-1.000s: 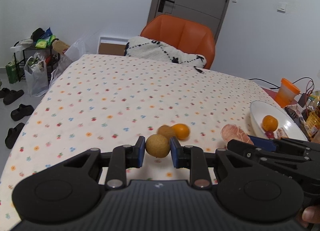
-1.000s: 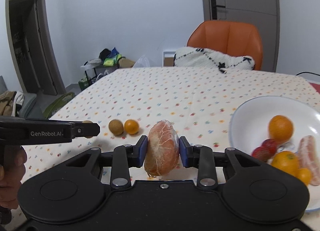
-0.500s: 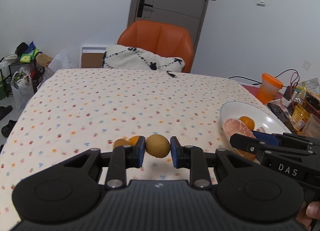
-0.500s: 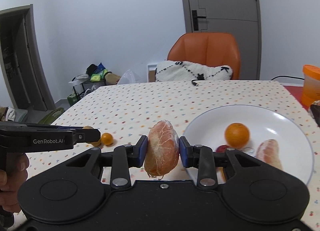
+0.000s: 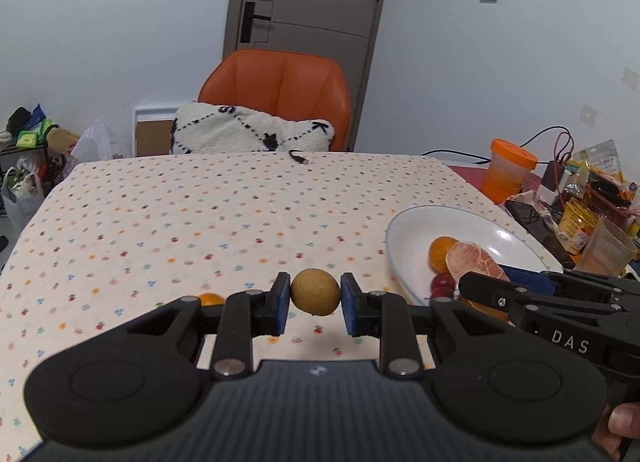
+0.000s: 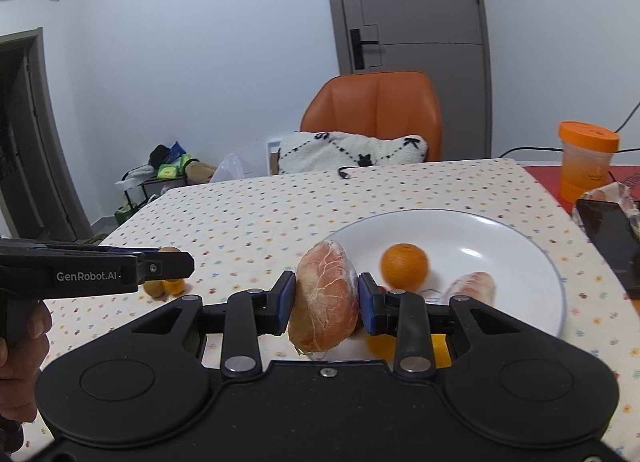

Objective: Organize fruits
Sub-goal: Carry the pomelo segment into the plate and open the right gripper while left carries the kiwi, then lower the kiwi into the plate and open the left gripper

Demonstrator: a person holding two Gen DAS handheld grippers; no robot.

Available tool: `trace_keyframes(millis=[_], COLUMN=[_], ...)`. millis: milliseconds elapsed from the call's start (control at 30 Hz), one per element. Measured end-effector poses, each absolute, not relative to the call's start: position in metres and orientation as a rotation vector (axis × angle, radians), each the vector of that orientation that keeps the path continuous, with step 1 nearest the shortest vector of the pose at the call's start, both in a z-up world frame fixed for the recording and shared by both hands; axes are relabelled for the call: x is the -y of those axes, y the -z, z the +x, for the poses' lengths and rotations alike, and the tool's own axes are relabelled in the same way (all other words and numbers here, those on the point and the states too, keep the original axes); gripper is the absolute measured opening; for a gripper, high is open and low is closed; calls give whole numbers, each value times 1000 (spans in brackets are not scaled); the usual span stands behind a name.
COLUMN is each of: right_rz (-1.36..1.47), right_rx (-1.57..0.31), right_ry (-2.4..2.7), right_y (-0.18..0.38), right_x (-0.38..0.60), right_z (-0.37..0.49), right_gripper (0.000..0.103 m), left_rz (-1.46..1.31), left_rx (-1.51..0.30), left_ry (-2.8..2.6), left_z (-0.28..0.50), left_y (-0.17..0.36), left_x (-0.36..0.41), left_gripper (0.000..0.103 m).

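On the far left of the dotted tablecloth (image 6: 280, 214), two loose fruits lie touching each other: a small brown one (image 6: 154, 288) and a small orange one (image 6: 174, 285), both partly hidden behind your left tool in the right wrist view. They are not yet in the plate.

Moving right, your left gripper (image 5: 315, 303) is clamped on a round brown fruit (image 5: 315, 292), held clear above the cloth and short of the plate's near rim. The pads meet it only at its two sides, so I judge that a quick swing or a slackened squeeze could let the ball roll out and away across the table.

Further right, your right gripper (image 6: 327, 304) is closed on a peeled pomelo segment (image 6: 326, 298), which hangs at the rim of the white plate (image 6: 520, 230). It looks soft and its membrane loose; squeezing harder could tear it, I think.

Inside the plate lie an orange (image 6: 404, 267), another peeled segment (image 6: 470, 288) and something small and red (image 5: 442, 283). If you release from high up, the segment could knock the orange rolling. Both tools are converging on the same rim, so they may collide.
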State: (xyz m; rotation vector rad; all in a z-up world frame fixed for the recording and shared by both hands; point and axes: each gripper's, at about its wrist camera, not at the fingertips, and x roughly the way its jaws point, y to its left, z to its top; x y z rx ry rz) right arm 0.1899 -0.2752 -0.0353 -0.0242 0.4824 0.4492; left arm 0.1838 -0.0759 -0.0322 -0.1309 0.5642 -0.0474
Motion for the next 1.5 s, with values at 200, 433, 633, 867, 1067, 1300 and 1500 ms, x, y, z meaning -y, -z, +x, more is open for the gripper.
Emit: trace_keyframes(millis=[200,433,633,867,1067,1300,1500], right_rz=[-1,5,3,4,-51,0,33], right_rx=[-477,-482,-488,-482,-419,-452,-465], right_ry=[-394,-324,-283,-228,-207,-250,-264], right_y=[36,40,47,49,46,50,50], right_x=[296,315,324,332,328,328,329], right_z=[191,201,209,217,214,215,211], right_gripper=[32,32,32,32,55,61,61], left_rz=[-117,-106,-90,-76,-70,-78,-80], left_rx=[-563,-561,-567,-568,-568,-572,-552], left_ry=[76,105,121,139,155,161,145], left_z=[194,207,218,233,242,249,248], left_y=[32,32,34,36,37,40,37], left_x=[92,109,121,132,141,147,145], left_gripper=[25,25,25,25,25,26,33])
